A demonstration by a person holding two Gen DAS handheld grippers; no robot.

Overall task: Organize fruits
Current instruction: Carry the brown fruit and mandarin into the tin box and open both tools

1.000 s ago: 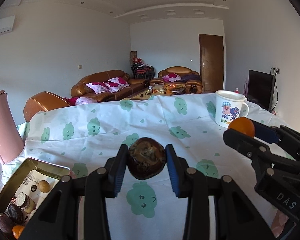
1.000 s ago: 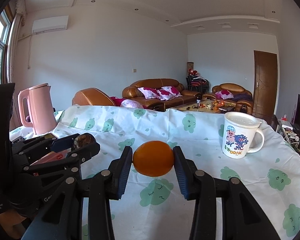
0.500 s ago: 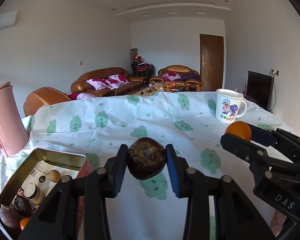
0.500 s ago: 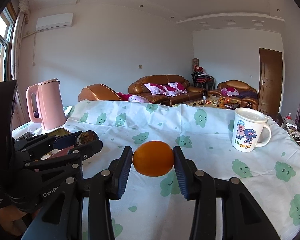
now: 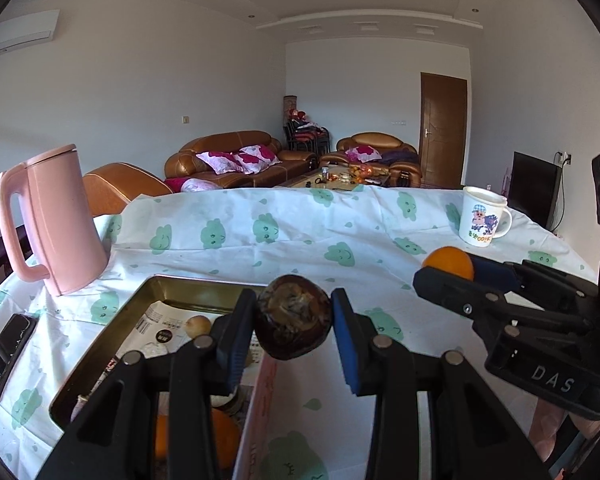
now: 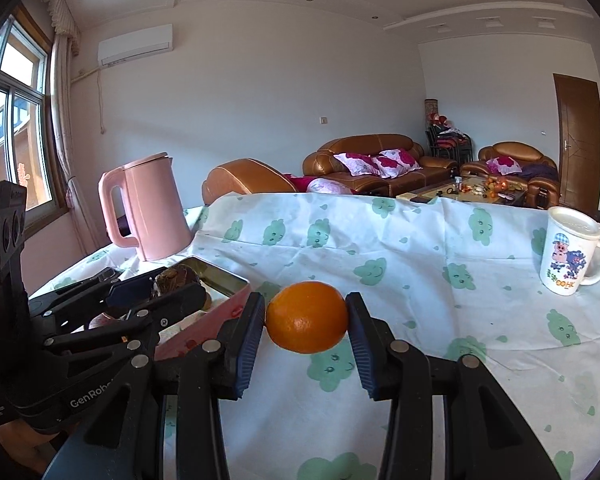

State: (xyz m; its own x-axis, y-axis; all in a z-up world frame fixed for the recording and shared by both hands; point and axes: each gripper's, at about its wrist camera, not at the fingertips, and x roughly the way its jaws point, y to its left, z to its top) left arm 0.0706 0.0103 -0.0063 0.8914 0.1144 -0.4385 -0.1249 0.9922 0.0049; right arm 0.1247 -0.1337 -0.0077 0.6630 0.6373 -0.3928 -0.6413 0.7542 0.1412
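My left gripper (image 5: 293, 322) is shut on a dark brown round fruit (image 5: 293, 316) and holds it over the right edge of a metal tin (image 5: 168, 286). The tin holds papers, a small pale round fruit (image 5: 198, 325) and an orange (image 5: 224, 436) at its near end. My right gripper (image 6: 306, 326) is shut on an orange (image 6: 306, 322) above the tablecloth, to the right of the tin (image 6: 220, 276). The right gripper also shows in the left wrist view (image 5: 448, 270) with its orange (image 5: 448, 262). The left gripper with the brown fruit (image 6: 178, 276) shows in the right wrist view.
A pink kettle (image 5: 54, 220) stands left of the tin. A phone (image 5: 6, 350) lies at the table's left edge. A white cartoon mug (image 5: 482, 216) stands at the far right. The table has a white cloth with green clouds (image 5: 300, 232). Sofas stand behind.
Both grippers have moved left with their fruits. The tin and the kettle have come further into view, and the brown fruit now hangs over the tin's right edge.
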